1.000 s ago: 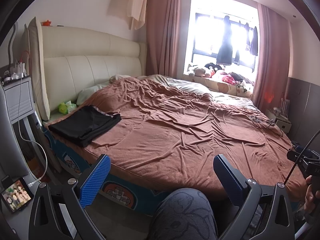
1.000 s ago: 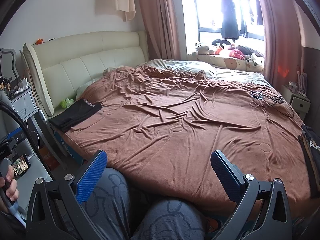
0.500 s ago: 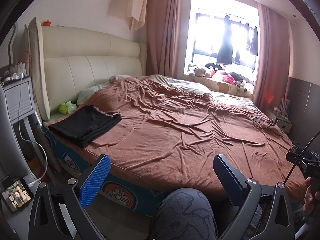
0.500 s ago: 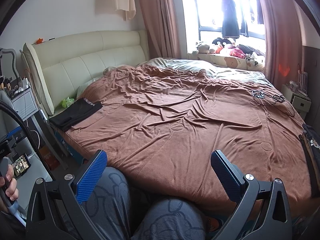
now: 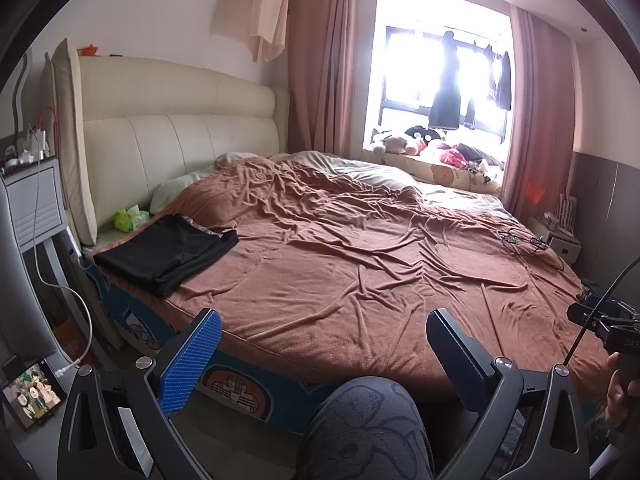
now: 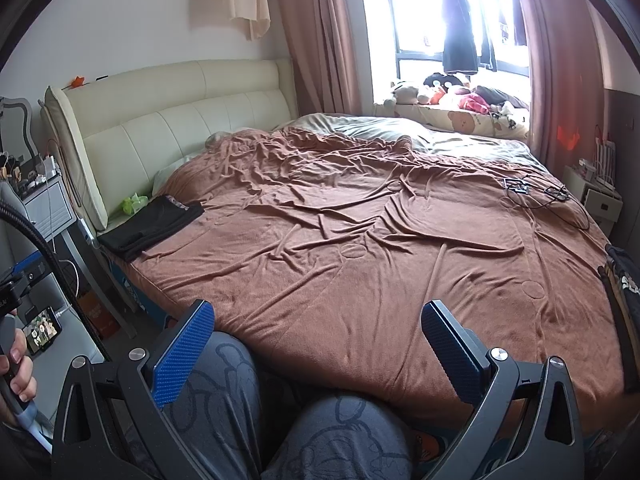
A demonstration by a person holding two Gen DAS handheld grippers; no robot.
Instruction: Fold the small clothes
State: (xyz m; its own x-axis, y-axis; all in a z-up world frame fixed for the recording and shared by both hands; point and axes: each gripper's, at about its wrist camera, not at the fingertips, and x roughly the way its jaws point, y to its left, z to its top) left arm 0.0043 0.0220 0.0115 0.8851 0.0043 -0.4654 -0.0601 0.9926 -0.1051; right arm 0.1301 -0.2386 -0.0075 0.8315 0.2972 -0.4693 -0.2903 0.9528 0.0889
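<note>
Only the letters "DAS" read, on the right tool's (image 5: pixel 618 330) black body.

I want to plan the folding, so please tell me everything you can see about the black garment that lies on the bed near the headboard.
The black garment is a dark, soft-looking cloth, already folded into a flat rough rectangle of several layers. A thin patterned band runs along its edge toward the pillow. It lies on the brown blanket at the bed's corner by the cream headboard, beside a green tissue pack. Neither gripper touches it; the left gripper and the right gripper are both open and far from it.
</note>
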